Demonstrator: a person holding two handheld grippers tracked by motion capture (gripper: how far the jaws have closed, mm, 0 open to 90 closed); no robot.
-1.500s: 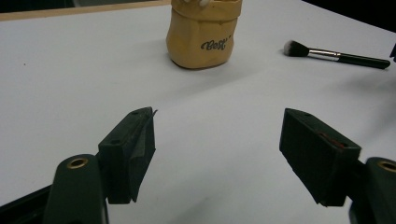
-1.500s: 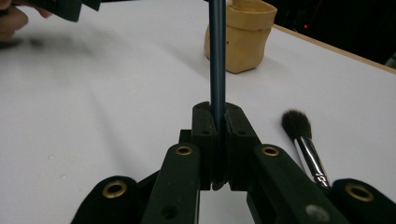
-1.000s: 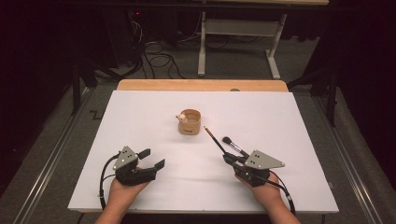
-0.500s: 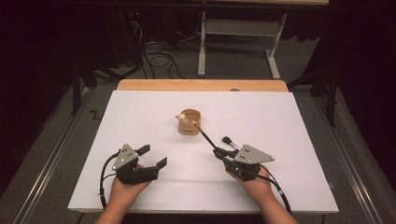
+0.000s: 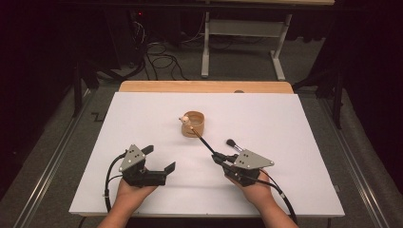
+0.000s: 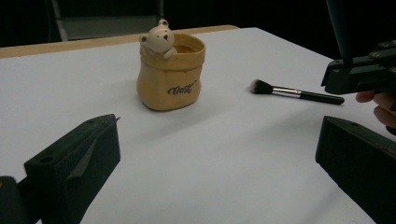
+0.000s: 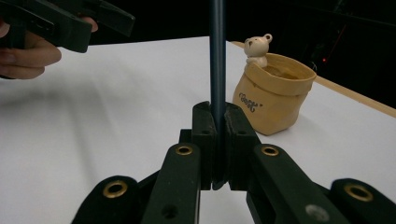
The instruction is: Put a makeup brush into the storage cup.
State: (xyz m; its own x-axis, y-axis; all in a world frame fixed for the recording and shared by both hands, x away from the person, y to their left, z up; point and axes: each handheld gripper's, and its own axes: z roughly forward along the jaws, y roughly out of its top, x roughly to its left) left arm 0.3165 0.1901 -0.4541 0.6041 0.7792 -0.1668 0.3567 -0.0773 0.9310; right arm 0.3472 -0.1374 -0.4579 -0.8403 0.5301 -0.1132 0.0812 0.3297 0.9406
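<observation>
— Two grippers: how do we stand?
— Our right gripper [image 5: 219, 157] clamps a dark brush handle [image 5: 204, 142] reaching toward the bear pot [image 5: 193, 124] mid-surface; our left gripper's [image 5: 159, 159] jaws, just opening, gape empty. Another brush [image 6: 294, 93] lies right of the pot.

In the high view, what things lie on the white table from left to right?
Left gripper → bear pot → thin brush held in the right gripper → loose brush, just right of those jaws.
</observation>
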